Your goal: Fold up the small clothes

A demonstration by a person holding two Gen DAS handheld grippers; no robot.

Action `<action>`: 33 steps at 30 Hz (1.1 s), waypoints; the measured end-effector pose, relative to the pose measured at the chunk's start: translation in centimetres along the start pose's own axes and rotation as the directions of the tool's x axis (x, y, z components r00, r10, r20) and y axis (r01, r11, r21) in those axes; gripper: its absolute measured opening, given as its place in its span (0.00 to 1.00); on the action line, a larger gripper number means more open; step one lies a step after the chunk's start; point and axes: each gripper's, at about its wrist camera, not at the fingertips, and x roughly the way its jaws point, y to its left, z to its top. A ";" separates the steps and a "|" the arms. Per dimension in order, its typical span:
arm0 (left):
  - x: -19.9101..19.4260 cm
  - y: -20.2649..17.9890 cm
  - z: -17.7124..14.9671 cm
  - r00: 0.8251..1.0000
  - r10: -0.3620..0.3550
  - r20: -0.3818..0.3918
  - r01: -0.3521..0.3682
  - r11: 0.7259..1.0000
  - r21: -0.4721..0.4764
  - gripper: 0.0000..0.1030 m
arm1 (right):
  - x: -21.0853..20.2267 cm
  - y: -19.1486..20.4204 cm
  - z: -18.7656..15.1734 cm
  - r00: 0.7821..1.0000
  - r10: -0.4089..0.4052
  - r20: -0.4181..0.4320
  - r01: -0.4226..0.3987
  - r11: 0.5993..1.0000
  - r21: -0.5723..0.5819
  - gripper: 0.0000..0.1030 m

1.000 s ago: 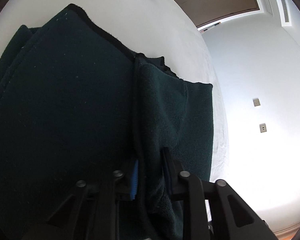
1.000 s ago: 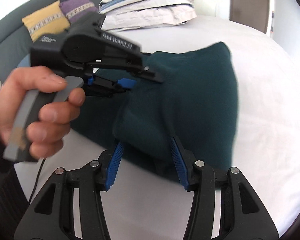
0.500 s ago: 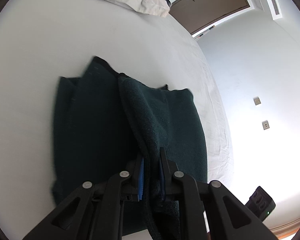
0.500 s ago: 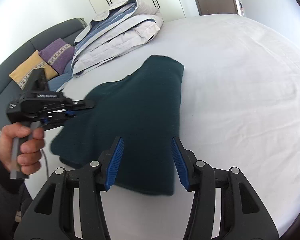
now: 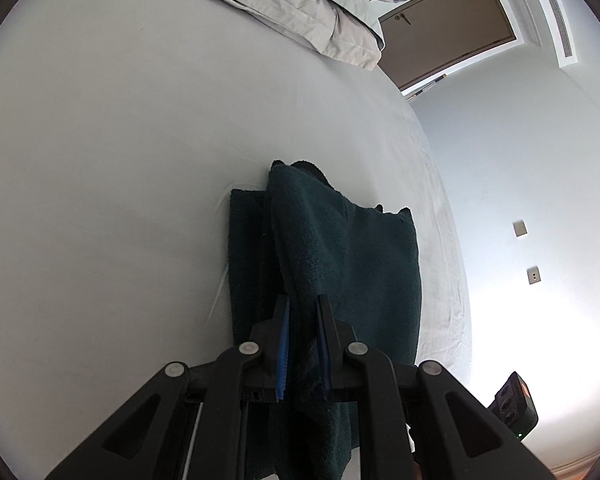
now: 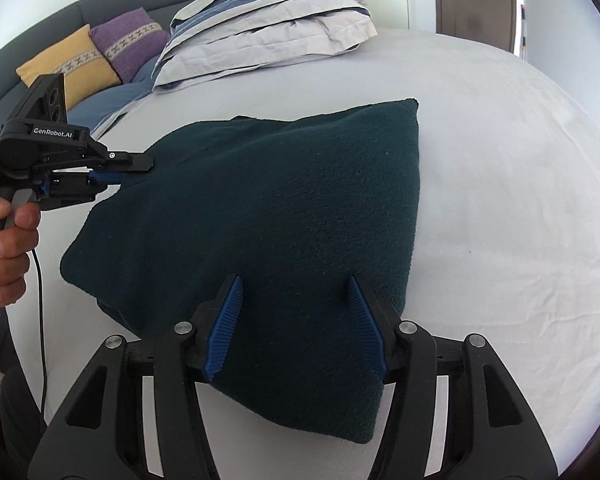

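On the white bed (image 6: 500, 184), the dark green garment (image 6: 268, 216) had dropped from held-up to lying mostly flat, fold roughly laid. Left gripper (image 5: 302, 334) stayed pinched on its edge; right gripper (image 6: 296, 320) spread wide, apparently hovering over it, contact unclear.

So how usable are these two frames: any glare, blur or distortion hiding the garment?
Left wrist view: strong glare whitens the lower right wall, fisheye bends the brown door, yet the dark green knitted garment in the left claw stays sharp, though underexposed. Right wrist view: evenly lit and sharp, knit texture readable between the open right claw; only the white bed sheet curves at the rim.
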 end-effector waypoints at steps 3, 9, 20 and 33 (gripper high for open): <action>0.7 0.9 -0.5 1.000 -0.003 -0.003 0.003 0.999 -0.037 0.13 | 0.4 0.9 -0.1 1.000 0.008 -0.018 -0.009 1.000 -0.009 0.52; 1.5 3.5 -1.2 1.000 0.006 0.004 -0.006 0.996 -0.092 0.18 | 1.2 2.2 -1.7 0.998 -0.038 -0.042 0.034 0.995 -0.092 0.54; -3.3 -3.6 -5.6 0.974 0.117 0.194 -0.149 0.976 0.160 0.24 | -3.3 -0.5 -2.2 0.992 0.113 0.062 -0.117 0.991 0.063 0.50; 2.6 -0.5 -9.1 0.974 0.215 0.078 -0.227 0.947 0.228 0.06 | -0.4 -1.0 -4.4 0.991 0.115 -0.074 -0.112 0.993 0.045 0.28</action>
